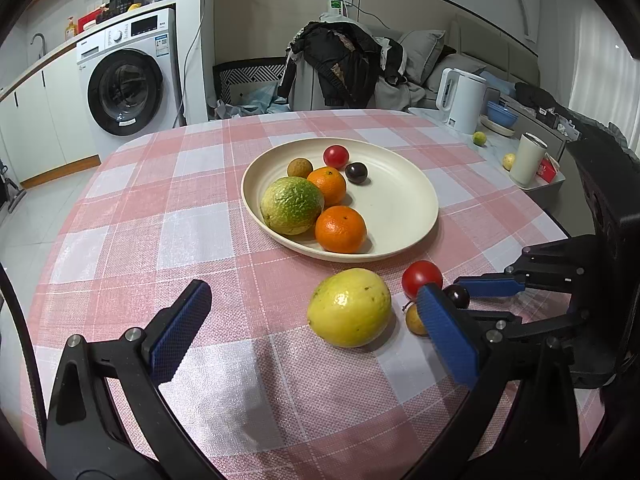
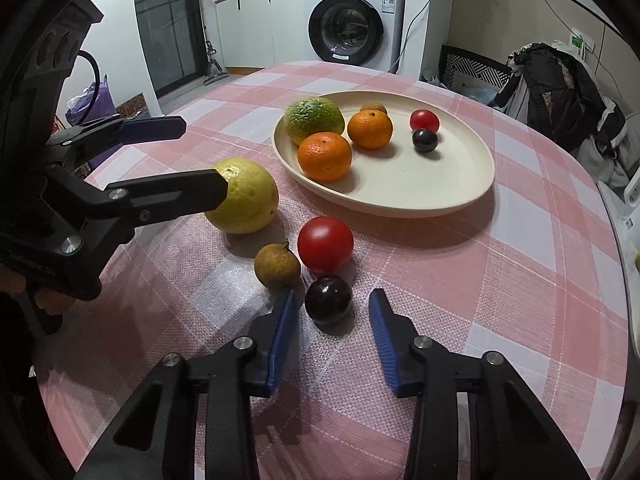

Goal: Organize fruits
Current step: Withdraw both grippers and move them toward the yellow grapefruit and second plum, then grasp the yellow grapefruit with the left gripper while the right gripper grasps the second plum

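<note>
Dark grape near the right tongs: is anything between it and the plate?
Yes. The red tomato sits directly between the dark grape and the plate; the longan lies just left of that line.

I see the plate [image 2: 460, 196] lying on the table [image 2: 520, 280] with six fruits in it. Before it lie the guava [image 2: 250, 200], tomato [image 2: 325, 243], longan [image 2: 277, 266] and grape [image 2: 328, 299].

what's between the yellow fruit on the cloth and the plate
Nothing: in both wrist views only bare checked cloth lies between the yellow fruit and the plate rim. The loose tomato sits off to one side.
</note>
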`<state>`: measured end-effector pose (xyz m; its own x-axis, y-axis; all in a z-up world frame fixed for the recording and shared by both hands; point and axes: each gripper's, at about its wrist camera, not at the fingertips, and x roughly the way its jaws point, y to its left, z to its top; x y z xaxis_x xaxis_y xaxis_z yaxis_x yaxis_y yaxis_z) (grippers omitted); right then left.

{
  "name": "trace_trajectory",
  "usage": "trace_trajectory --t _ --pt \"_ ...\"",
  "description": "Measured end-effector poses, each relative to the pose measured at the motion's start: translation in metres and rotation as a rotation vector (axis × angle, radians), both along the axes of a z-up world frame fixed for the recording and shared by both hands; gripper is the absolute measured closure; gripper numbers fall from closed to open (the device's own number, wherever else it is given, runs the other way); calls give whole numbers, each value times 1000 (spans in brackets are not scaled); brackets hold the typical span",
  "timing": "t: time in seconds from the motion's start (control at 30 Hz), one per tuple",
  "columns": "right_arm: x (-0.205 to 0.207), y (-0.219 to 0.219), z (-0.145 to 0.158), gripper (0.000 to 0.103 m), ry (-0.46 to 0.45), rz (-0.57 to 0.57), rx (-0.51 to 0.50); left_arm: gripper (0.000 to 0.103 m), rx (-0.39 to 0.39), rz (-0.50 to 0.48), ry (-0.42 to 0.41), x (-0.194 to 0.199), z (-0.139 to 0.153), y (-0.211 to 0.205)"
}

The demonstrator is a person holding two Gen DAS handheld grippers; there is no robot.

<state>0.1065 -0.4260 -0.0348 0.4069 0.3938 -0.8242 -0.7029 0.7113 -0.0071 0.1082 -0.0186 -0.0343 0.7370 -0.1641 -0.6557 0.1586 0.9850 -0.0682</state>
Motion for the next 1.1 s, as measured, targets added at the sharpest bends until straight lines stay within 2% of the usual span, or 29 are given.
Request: trace_trajectory --t 0.13,0.33,0.7,0.77,0.87,0.93,1.1 --pt "-1 -2 1 75 7 3 12 1 4 -2 7 1 -2 0" --pt "-1 -2 1 79 9 9 24 1 6 -3 25 2 -6 -2" --pt "-3 -8 10 79 -9 1 54 1 -22 -13 61 9 -14 1" --pt "-2 -9 14 79 -15 -8 64 1 -54 -16 83 12 -17 4" --pt "-3 -11 16 79 -23 -17 74 6 -107 -20 115 17 -21 7" --pt "-2 -10 17 79 -27 -20 75 8 -107 -22 129 20 -24 7" --pt "0 -12 20 79 -33 -27 85 28 -110 -44 151 23 -30 4"
